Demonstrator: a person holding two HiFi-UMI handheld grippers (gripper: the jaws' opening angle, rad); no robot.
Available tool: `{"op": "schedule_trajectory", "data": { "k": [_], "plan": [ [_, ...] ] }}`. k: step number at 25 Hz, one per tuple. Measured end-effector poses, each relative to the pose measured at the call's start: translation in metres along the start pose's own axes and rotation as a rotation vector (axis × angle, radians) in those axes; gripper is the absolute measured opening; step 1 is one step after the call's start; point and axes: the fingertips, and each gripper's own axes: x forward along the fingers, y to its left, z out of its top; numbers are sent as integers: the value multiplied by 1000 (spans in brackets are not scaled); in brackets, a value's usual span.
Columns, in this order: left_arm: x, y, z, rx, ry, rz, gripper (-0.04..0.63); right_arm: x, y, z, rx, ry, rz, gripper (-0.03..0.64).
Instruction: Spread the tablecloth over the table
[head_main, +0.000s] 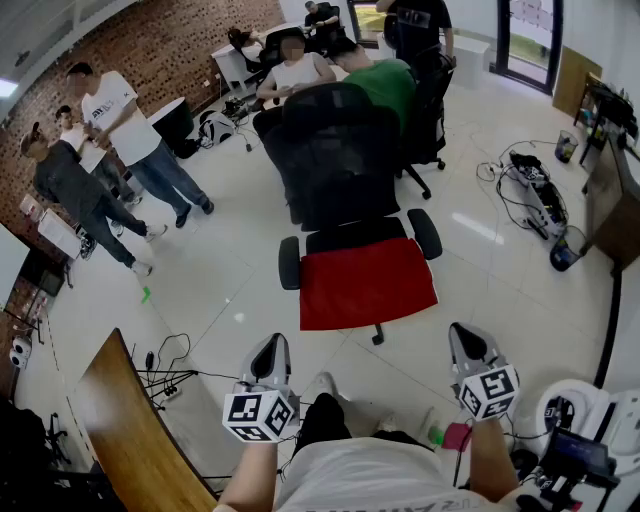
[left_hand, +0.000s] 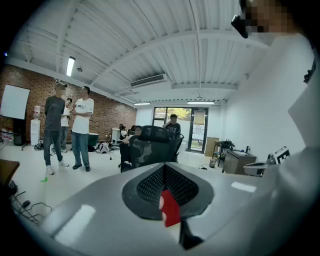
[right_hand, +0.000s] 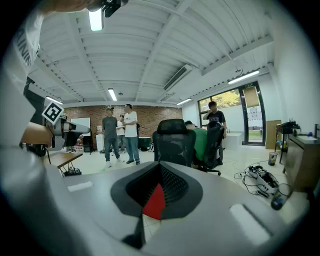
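Observation:
A red cloth (head_main: 365, 282) lies folded over the seat of a black office chair (head_main: 335, 150) in the middle of the floor. Both grippers hang close to my body, short of the chair and apart from the cloth. My left gripper (head_main: 271, 348) is shut with nothing in it, and so is my right gripper (head_main: 466, 338). In the left gripper view the closed left gripper (left_hand: 164, 171) shows only a sliver of the red cloth (left_hand: 170, 209) through its gap. The right gripper view shows the right gripper (right_hand: 159, 171) the same way, with the red cloth (right_hand: 155, 204) beyond it.
A wooden table (head_main: 125, 430) stands at my lower left with cables (head_main: 165, 380) beside it. Several people (head_main: 120, 150) stand at the left and others sit behind the chair. Cables and gear (head_main: 530, 195) lie on the floor at the right, near a desk (head_main: 610, 190).

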Motion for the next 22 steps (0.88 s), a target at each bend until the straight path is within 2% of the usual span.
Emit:
{"op": "schedule_trajectory", "data": {
  "k": [4,11,18,22],
  "plan": [
    [20,-5,0,17,-10,-9,8,11,-13,-2,11,-9,4,8],
    [50,3,-17,-15,10,-10,8,30,-24,-22,17,43,27,8],
    [89,43,-40,-54,61,-4,8,83,-18,-39,11,119,49,8],
    [120,71,-47,-16,78,-12,8,126,-7,-24,-52,91,27,8]
  ]
}}
